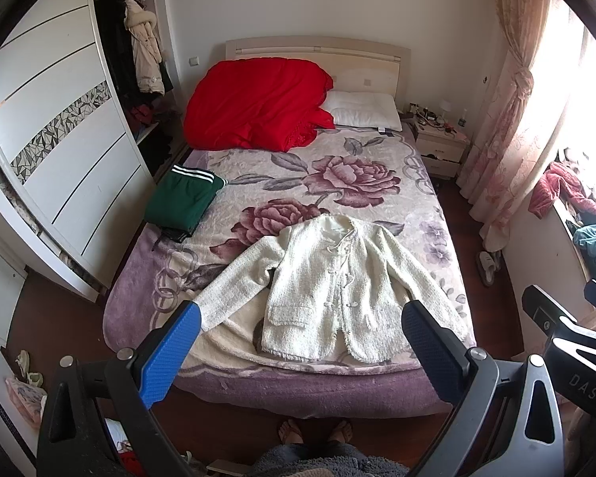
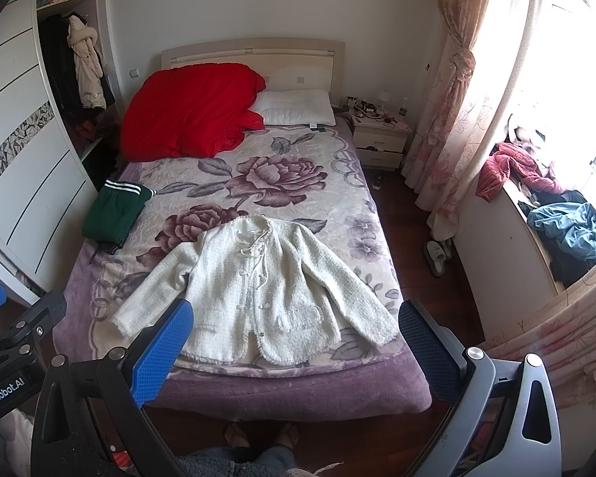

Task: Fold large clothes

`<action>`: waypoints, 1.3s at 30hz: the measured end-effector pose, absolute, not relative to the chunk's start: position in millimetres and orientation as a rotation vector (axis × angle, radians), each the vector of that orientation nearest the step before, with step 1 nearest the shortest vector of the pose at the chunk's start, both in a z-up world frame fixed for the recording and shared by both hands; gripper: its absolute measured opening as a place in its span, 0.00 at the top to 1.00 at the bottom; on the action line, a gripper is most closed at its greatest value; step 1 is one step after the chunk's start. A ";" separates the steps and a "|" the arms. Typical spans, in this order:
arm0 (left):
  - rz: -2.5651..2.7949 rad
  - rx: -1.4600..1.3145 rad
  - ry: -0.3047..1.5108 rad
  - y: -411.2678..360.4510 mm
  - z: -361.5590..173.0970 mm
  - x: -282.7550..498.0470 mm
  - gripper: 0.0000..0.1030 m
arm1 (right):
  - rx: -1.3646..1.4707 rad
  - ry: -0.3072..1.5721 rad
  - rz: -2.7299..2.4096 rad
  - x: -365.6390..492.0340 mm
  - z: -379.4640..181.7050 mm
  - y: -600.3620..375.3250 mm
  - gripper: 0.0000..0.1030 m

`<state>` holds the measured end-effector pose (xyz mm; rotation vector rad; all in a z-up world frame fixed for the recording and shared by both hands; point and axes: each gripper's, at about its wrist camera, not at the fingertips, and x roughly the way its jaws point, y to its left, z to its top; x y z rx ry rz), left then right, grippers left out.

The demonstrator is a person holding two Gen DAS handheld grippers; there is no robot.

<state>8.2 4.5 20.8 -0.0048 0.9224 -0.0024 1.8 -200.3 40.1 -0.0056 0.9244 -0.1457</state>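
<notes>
— Where are your fingers?

— My blue-padded fingers [image 1: 171, 357] on the left gripper [image 1: 302, 338] are spread wide and hold nothing; they hang in the air above the near edge of the bed. The right gripper [image 2: 298, 338] is the same: its pads far apart, bare, over the same near edge.

— And the garment?

— The cream-white, nubbly tweed jacket [image 1: 333, 286] lies flat, front up, on the near half of the purple rose-patterned blanket [image 1: 337, 167], touching nothing of mine. Its long axis runs near to far: the hem with its fringed edge points toward me, the collar toward the far headboard [image 1: 318, 49]. Both sleeves are spread out, slanting down to the near left and near right. It is fastened down the middle with small buttons, a white cord hangs at the neck, and patch pockets sit low on the front.

— Anything else on the bed?

— A folded green garment with white stripes [image 1: 182, 202] at the left edge, well apart from the jacket. At the far end, a bunched red quilt [image 1: 254, 103] with a white pillow [image 1: 365, 109] just to its right.
</notes>
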 end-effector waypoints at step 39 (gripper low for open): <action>0.310 0.173 1.287 -58.2 -400.0 190.9 0.00 | 0.847 1.395 -0.772 122.5 -604.7 -632.2 0.00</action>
